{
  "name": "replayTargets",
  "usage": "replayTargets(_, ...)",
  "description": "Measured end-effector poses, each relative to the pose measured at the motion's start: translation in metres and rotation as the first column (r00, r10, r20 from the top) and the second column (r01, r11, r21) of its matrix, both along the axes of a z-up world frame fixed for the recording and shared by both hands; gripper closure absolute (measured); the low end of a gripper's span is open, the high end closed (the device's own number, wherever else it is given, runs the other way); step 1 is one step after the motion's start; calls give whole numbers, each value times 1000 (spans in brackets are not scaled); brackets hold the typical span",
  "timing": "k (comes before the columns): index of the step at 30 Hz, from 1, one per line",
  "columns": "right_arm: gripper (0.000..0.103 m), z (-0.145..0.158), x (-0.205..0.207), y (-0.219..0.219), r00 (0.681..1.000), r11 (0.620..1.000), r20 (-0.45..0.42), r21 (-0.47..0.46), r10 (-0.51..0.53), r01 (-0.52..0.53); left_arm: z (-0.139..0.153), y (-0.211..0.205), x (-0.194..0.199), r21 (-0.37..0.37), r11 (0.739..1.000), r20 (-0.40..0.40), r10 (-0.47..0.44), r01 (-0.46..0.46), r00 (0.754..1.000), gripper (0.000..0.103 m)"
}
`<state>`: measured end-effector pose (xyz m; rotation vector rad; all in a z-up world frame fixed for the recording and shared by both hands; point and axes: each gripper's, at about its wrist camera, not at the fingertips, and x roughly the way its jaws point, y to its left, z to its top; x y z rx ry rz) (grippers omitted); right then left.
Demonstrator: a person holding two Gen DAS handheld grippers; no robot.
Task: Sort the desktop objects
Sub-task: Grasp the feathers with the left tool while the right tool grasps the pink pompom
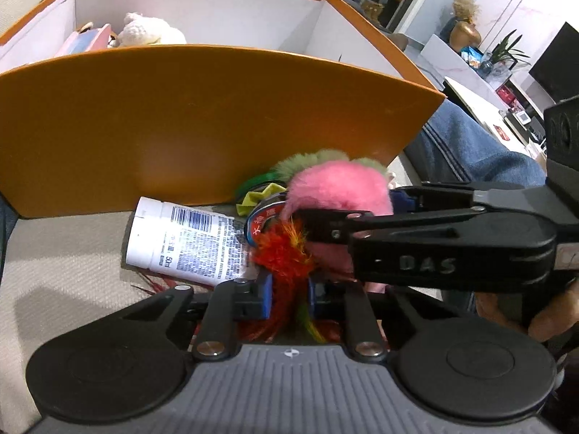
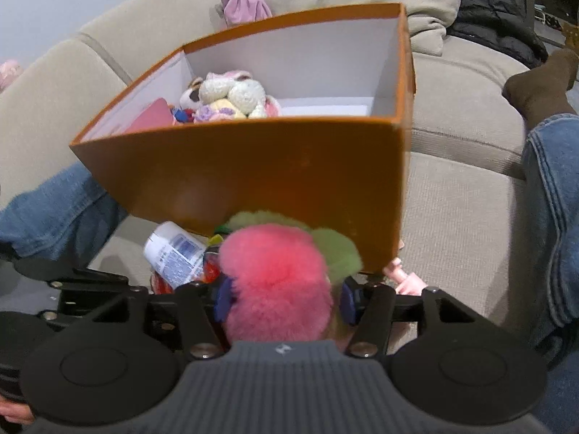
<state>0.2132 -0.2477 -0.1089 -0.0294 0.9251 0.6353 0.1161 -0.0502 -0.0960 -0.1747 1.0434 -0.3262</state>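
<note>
An orange box (image 1: pixel 202 123) with white inside stands on the sofa; it also shows in the right wrist view (image 2: pixel 275 166). It holds crochet plush toys (image 2: pixel 231 96). In front of it lie a white tube (image 1: pixel 181 240), a round tin (image 1: pixel 262 222) and a green fluffy toy (image 2: pixel 338 251). My left gripper (image 1: pixel 289 294) is shut on a red, orange and green feather toy (image 1: pixel 284 253). My right gripper (image 2: pixel 286 298) is shut on a pink fluffy pom-pom (image 2: pixel 277 275), seen from the side in the left wrist view (image 1: pixel 340 186).
The beige sofa seat (image 2: pixel 463 224) spreads around the box. The person's jeans legs (image 2: pixel 550 188) flank it on both sides, with a socked foot (image 2: pixel 542 86) at right. A small pink item (image 2: pixel 407 282) lies by the box's right corner. Purple cloth (image 2: pixel 242 1) lies on the sofa back.
</note>
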Motion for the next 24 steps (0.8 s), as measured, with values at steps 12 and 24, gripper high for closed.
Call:
replayTargets(12, 81, 22, -14, -20, 999, 997, 25, 73, -28, 26, 34, 22, -18, -17, 997, 65, 81, -80, 995, 92)
replayTargets(24, 100, 35, -22, -29, 998, 992, 30, 118, -53, 49, 78, 39, -29, -46, 983, 162, 182, -177, 970, 94)
